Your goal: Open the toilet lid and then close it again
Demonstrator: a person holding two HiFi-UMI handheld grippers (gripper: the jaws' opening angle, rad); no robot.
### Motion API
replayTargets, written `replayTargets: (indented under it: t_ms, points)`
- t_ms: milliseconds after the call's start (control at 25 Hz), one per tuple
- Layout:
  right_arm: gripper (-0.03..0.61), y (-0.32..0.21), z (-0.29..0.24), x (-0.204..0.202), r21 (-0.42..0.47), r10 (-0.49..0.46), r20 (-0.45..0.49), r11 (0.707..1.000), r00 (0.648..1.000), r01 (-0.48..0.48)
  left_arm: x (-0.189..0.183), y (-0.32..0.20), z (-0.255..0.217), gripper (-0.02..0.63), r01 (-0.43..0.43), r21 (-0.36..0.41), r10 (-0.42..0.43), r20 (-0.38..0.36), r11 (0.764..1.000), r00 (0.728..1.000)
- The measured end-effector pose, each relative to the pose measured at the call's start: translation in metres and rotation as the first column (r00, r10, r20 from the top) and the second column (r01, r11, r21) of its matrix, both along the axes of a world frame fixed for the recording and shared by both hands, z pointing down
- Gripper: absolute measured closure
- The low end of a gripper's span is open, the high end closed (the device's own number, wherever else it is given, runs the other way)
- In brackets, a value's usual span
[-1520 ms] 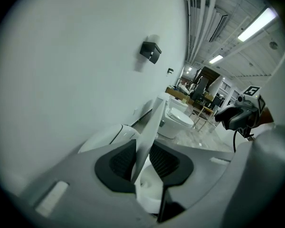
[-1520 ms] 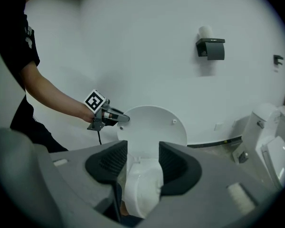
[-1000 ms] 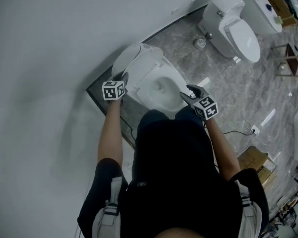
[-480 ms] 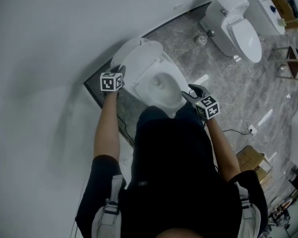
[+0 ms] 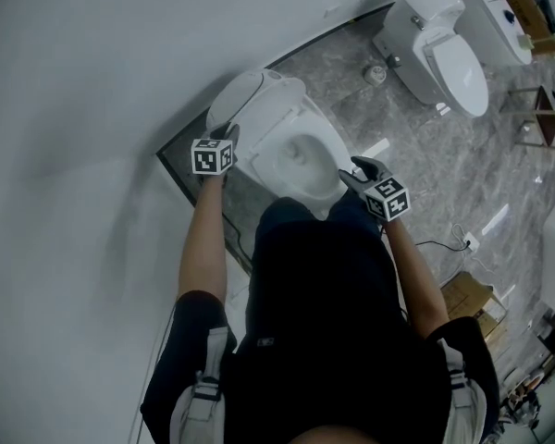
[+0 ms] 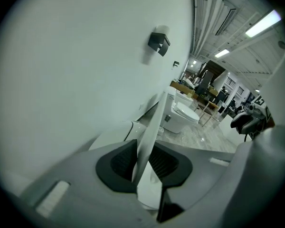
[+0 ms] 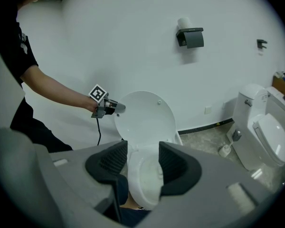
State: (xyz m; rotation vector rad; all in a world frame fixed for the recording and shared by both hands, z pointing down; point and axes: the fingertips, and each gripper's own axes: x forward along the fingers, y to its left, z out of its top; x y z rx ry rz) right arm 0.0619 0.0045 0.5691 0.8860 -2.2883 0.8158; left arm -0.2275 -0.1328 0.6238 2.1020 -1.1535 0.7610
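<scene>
You are holding the lid [image 7: 145, 114] upright by the wall in your left claw [image 6: 143, 161], its jaws just closing on the edge, while your right claw [image 7: 142, 163] is hanging open and empty over the bowl [image 5: 296, 160], so 1 of 2 steps is looking done, with lowering left.

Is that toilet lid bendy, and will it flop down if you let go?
Probably stiff: the toilet lid looks flat and thin where the left gripper, whose jaws have just been closing, pinches its edge. It looks glossy, so it may slip. It stands nearly upright, so it likely won't flop down alone.
</scene>
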Motion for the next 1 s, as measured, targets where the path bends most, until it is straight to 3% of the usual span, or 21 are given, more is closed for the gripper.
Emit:
replayTargets:
  t_ms: [160,400,1000]
  points:
    - [0.37,0.004,0.002,-0.006,0.0,-0.007,0.005,1.0,1.0,0.007,0.011,0.012,-0.003,0.538,-0.013,0.043,0.012,0.004,0.999,1.0]
    - [0.37,0.014,0.005,-0.011,0.0,-0.025,0.015,1.0,1.0,0.025,0.027,0.033,-0.005,0.538,-0.03,0.035,0.031,-0.039,0.999,0.999]
    - [0.37,0.029,0.002,-0.011,-0.015,-0.036,0.03,0.999,0.999,0.037,0.052,0.064,-0.007,0.532,-0.057,0.073,0.058,-0.02,0.996,0.998]
